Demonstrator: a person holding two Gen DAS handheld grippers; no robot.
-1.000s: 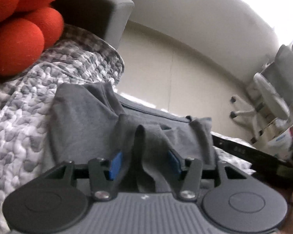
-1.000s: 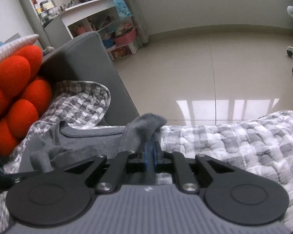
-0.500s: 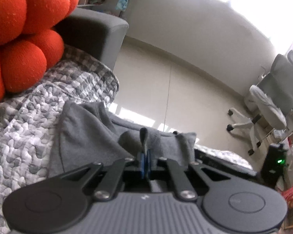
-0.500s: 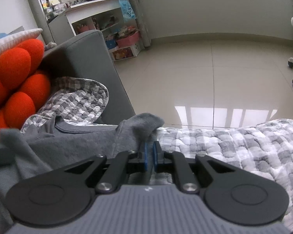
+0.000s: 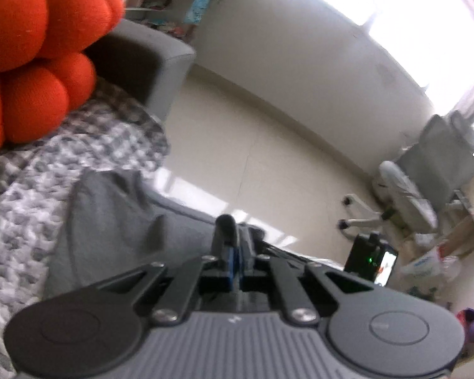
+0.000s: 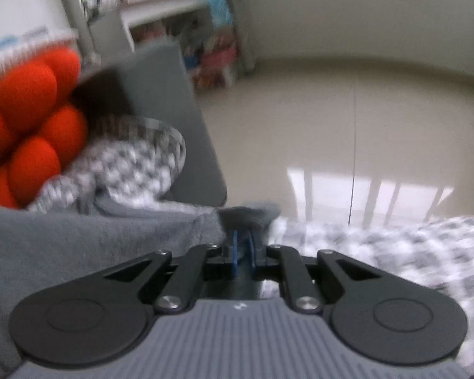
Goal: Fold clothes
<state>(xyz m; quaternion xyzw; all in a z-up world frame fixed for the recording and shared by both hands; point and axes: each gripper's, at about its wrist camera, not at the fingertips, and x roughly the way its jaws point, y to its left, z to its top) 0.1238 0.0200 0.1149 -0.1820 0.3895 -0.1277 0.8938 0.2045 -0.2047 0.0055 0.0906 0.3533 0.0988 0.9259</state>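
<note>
Pinching a fold of the grey garment (image 5: 117, 218), left hand-held gripper (image 5: 235, 257) with blue pads pressed together on the cloth, a small ridge of fabric poking up just past the fingertips. Jaws just closed onto that fold. Rest of the garment spread to the left of this hand-held gripper, lying on the grey-and-white quilt (image 5: 22, 195) and reaching toward the orange cushion (image 5: 31, 57). Beyond the cushion, the grey sofa arm (image 5: 148, 60); far right of it, a white office chair (image 5: 404, 189) on the pale floor.

Clamped likewise on the garment (image 6: 79, 240), right hand-held gripper (image 6: 243, 246), pads nearly together with a bunched corner of grey cloth between them and sticking out ahead. Garment stretched away to the left of this hand-held gripper, toward the orange cushion (image 6: 25, 120); quilt (image 6: 395, 252) bare to its right. Right view blurred, finer detail not readable.
</note>
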